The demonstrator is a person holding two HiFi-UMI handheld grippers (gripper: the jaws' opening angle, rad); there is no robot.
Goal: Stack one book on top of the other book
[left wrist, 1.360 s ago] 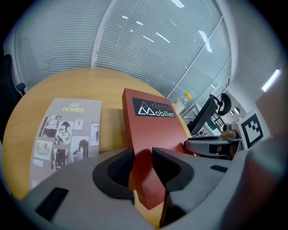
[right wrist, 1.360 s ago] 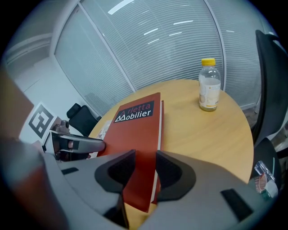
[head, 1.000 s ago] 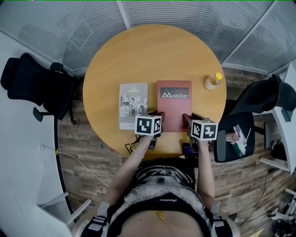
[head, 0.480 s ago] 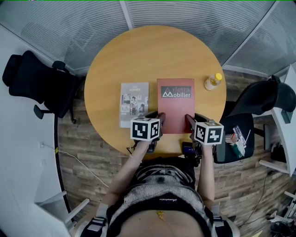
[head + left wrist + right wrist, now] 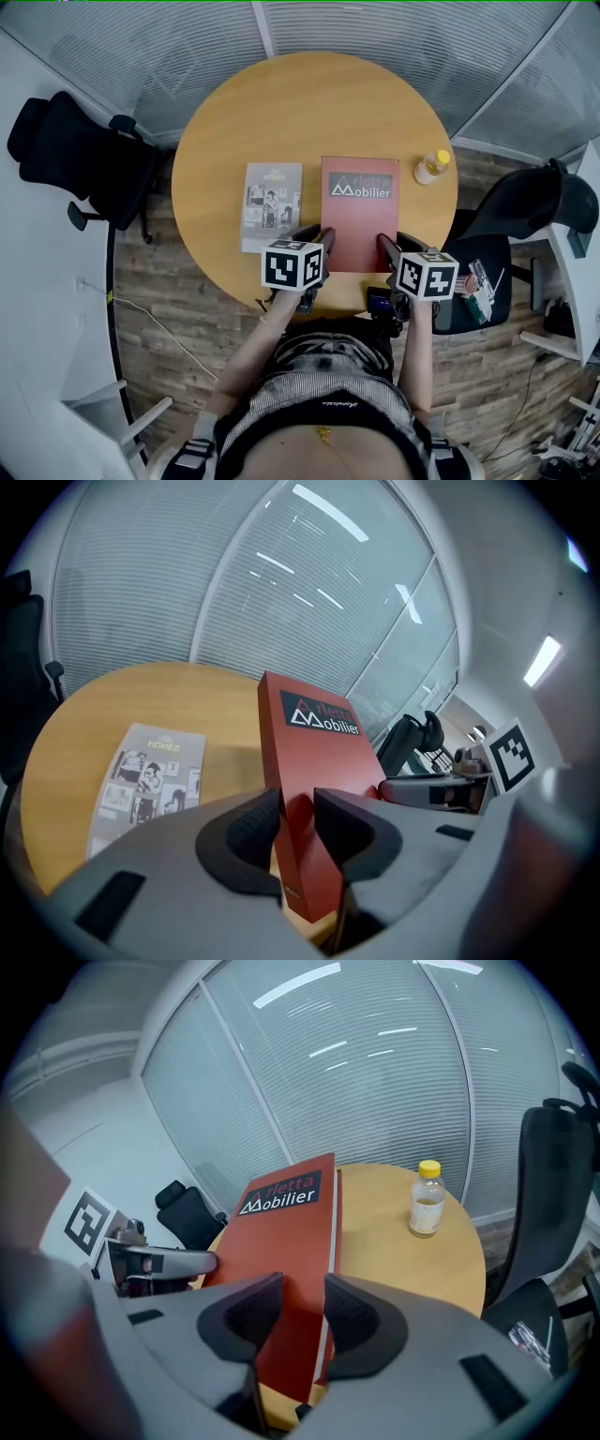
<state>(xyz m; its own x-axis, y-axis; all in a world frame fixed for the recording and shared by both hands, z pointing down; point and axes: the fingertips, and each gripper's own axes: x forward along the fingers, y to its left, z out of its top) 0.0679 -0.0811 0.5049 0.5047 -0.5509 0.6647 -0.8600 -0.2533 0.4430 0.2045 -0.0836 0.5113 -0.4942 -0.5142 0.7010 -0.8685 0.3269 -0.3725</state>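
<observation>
1. Round and wooden, the surface (image 5: 281,103) carries two books lying side by side before you, with a small bottle (image 5: 432,166) off to the right, clear of both.
2. Your left claw (image 5: 315,232) is clamped on the near left corner of the red Mobilier book (image 5: 359,211). Its jaws have just been closing, and the corner sits between the pads.
3. Your right claw (image 5: 394,240) grips the near right corner of the same book, one pad on either face.
4. Both gripper views show the near end of the red book tipped up off the wood. Whether the far end has left it, you cannot tell.
5. What matters for your next move is that the grey HOMES magazine (image 5: 271,206) lies flat just beside the red book on its left, a narrow strip of wood between them.
6. Both long axes run away from you, roughly parallel, so a sideways carry to the left should do, with no turn needed.
7. Your left claw is the nearer one to the magazine and will likely cross it first.
</observation>
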